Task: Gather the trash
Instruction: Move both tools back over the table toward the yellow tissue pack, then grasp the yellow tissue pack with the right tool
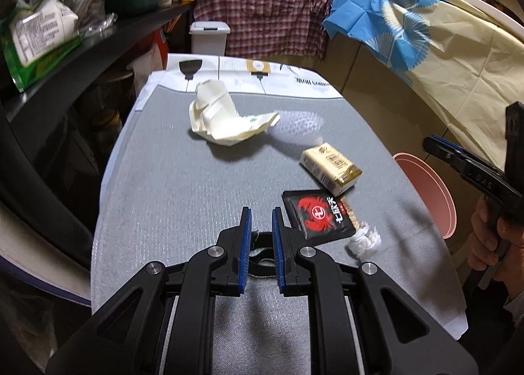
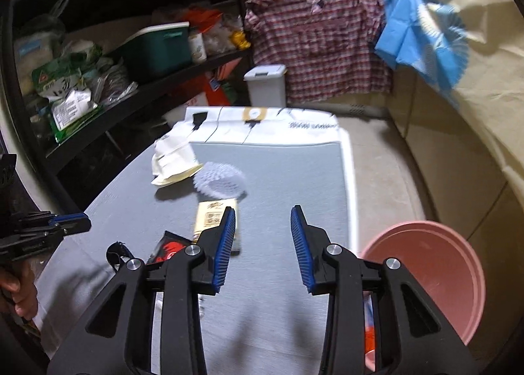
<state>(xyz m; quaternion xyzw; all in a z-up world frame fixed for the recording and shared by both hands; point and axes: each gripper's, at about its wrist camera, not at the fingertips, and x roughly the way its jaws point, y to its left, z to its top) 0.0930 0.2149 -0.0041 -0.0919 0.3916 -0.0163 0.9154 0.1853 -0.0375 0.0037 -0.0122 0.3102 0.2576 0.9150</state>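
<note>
Grey matting covers your worktop (image 1: 170, 178), where five scraps lie ahead of your left gripper (image 1: 262, 230): black crab sachet (image 1: 316, 216) and tissue wad (image 1: 363, 240) just right, gold carton (image 1: 330, 167), paper wrapper (image 1: 222, 119) and bubble wrap (image 1: 298, 127) beyond. Its jaws stand narrowly apart, empty; your right gripper (image 2: 263, 244) gapes wider, empty, beside one pink bin (image 2: 435, 280), likely for drops.

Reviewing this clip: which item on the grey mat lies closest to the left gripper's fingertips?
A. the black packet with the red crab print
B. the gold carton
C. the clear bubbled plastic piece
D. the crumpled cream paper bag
A: in the left wrist view the black packet lies just right of the left gripper, nearer than the rest.
</note>
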